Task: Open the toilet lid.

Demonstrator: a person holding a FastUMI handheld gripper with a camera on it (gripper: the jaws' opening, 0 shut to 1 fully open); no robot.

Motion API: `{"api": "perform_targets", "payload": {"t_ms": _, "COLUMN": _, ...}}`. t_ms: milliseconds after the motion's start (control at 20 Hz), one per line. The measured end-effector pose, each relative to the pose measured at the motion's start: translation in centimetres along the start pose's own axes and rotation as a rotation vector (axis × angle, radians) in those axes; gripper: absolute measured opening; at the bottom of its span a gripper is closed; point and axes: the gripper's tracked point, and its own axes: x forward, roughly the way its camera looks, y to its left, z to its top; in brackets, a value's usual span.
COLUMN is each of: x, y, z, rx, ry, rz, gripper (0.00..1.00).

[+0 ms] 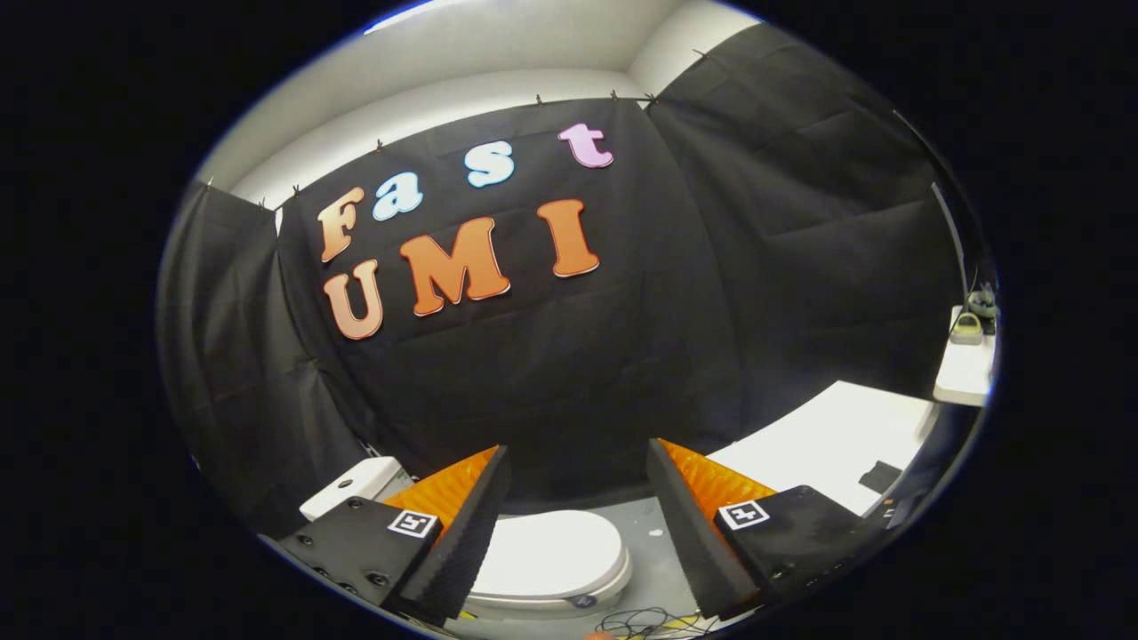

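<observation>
below, closed toilet lid (pixel 556 551) between spread hand-held gripper (pixel 578 471) fingers.

toilet lid (pixel 556 551) left edge hidden behind claw (pixel 578 484) finger, small objects on shelf (pixel 965 378) indistinct

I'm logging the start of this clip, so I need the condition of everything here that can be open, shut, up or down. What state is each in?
toilet lid: down, closed over the bowl, seen between the fingers.
gripper: open, fingers spread wide, touching nothing, held above the lid.
toilet tank: its cover in place, beside the left finger.
cables: lying loose on the floor by the toilet.
</observation>
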Motion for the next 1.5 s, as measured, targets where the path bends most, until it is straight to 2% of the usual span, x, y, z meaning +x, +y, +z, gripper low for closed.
{"api": "perform_targets", "payload": {"t_ms": 100, "x": 1.0, "y": 0.7, "z": -1.9, "rx": 0.033, "ry": 0.053, "rz": 0.015, "gripper": 0.98}}
{"api": "perform_targets", "payload": {"t_ms": 250, "x": 2.3, "y": 1.9, "z": -4.3, "rx": 0.007, "ry": 0.098, "rz": 0.031, "gripper": 0.98}}
{"api": "perform_targets", "payload": {"t_ms": 450, "x": 4.6, "y": 2.7, "z": -9.8, "rx": -0.019, "ry": 0.197, "rz": 0.027, "gripper": 0.98}}
{"api": "perform_targets", "payload": {"t_ms": 600, "x": 5.5, "y": 3.1, "z": -15.0, "rx": 0.026, "ry": 0.306, "rz": 0.02, "gripper": 0.98}}
{"api": "perform_targets", "payload": {"t_ms": 800, "x": 6.8, "y": 3.1, "z": -18.2, "rx": 0.088, "ry": 0.329, "rz": 0.017, "gripper": 0.98}}
{"api": "perform_targets", "payload": {"t_ms": 1050, "x": 7.7, "y": 1.8, "z": -26.4, "rx": 0.203, "ry": 0.453, "rz": 0.026, "gripper": 0.98}}
{"api": "perform_targets", "payload": {"t_ms": 1300, "x": 7.5, "y": -2.6, "z": -36.6, "rx": 0.287, "ry": 0.618, "rz": -0.041, "gripper": 0.97}}
{"api": "perform_targets", "payload": {"t_ms": 1500, "x": 7.9, "y": -4.7, "z": -44.8, "rx": 0.447, "ry": 0.732, "rz": -0.078, "gripper": 0.94}}
